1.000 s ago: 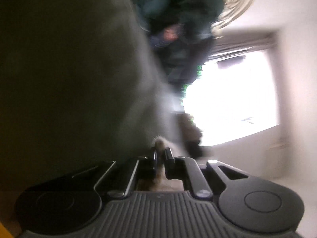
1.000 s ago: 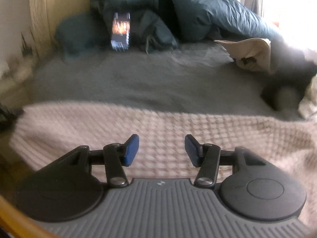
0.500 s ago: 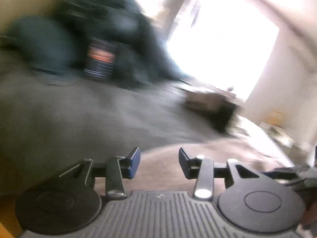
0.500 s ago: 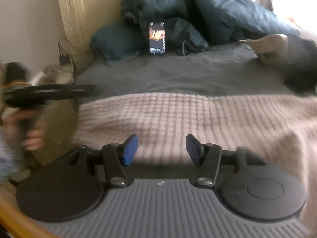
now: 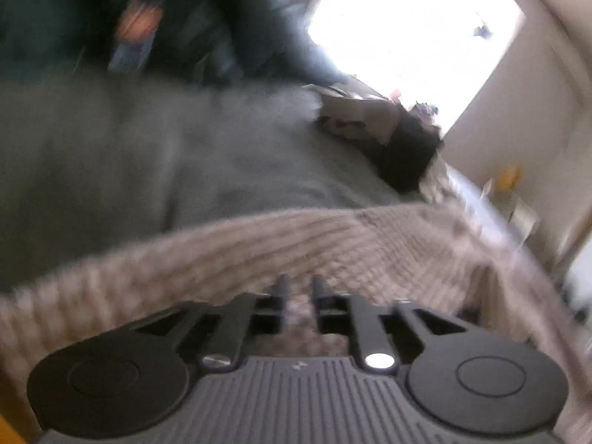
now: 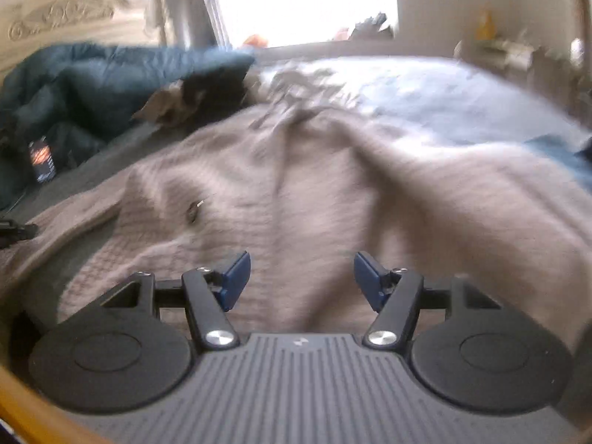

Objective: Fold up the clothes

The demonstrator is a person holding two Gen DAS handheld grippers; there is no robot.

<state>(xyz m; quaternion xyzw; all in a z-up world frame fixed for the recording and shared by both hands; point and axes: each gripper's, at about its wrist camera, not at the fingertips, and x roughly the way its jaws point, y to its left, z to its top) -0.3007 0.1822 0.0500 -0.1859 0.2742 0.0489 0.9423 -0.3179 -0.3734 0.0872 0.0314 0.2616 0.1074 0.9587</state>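
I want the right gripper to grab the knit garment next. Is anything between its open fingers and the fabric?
Nothing visible does. The right gripper hangs open directly over the beige knit garment, with only bare fabric between and ahead of its blue pads.

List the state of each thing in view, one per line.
left tongs: shut on the knit sweater's edge
right tongs: open, over the sweater, holding nothing
knit sweater: beige, rumpled, not folded
teal duvet: bunched at the headboard
phone: screen lit, propped against the duvet
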